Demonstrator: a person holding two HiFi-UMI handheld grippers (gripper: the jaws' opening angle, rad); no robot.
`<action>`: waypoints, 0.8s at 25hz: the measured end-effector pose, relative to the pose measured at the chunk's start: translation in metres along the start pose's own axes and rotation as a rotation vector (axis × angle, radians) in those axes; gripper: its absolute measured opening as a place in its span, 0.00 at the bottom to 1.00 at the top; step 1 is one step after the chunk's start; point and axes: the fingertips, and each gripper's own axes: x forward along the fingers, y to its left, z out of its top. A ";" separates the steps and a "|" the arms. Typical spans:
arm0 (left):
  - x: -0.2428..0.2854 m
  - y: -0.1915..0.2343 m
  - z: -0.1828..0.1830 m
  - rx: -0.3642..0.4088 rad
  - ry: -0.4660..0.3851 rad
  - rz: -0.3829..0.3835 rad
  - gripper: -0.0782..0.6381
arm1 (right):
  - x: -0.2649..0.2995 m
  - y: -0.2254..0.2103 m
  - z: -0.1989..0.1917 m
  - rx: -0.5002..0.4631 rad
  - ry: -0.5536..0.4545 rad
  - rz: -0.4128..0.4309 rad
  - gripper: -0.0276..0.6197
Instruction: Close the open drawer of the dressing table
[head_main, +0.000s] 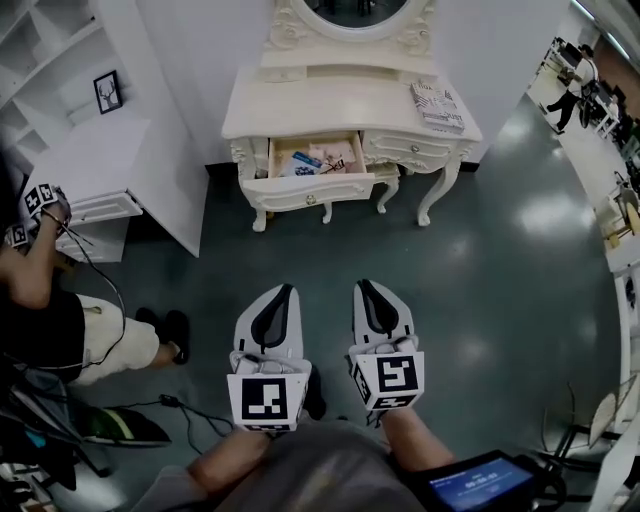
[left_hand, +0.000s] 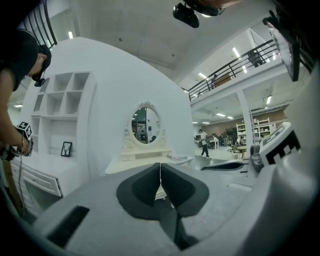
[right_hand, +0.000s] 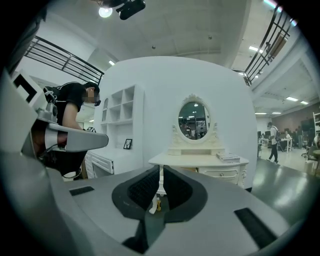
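The white desk with the oval mirror stands against the wall, and its drawer is on the left half of the desk front, pulled out toward the person. Inside the drawer lie some papers and small things; from the head view they are too small to name surely. A stack of booklets rests on the right end of the desk top. Both tools are well apart from the desk, held low over the floor in front of it. The left gripper has its fingers pressed together at the tips with nothing between them. The right gripper has its fingers almost together, only a thin slit is left, and it holds nothing either. So the closing is not yet begun, and the first need is to come nearer to the desk. I judge the drawer to be stiff wood, lightly loaded, so it should slide in easily. No grasp seems needed: a flat push with closed fingers on the front panel, close to the small knob in its middle, would keep it straight. A push at one end could jam it, and a hard push could shift the desk on its thin curved legs. Another person works at the white shelf unit left of the desk.
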 end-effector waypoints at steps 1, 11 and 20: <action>0.006 0.006 0.002 -0.002 -0.004 -0.005 0.13 | 0.007 0.000 0.003 -0.002 -0.001 -0.003 0.07; 0.048 0.038 0.016 -0.010 -0.057 -0.030 0.13 | 0.050 -0.007 0.028 -0.033 -0.034 -0.040 0.07; 0.086 0.047 0.019 0.015 -0.056 -0.031 0.13 | 0.085 -0.025 0.033 -0.045 -0.036 -0.037 0.07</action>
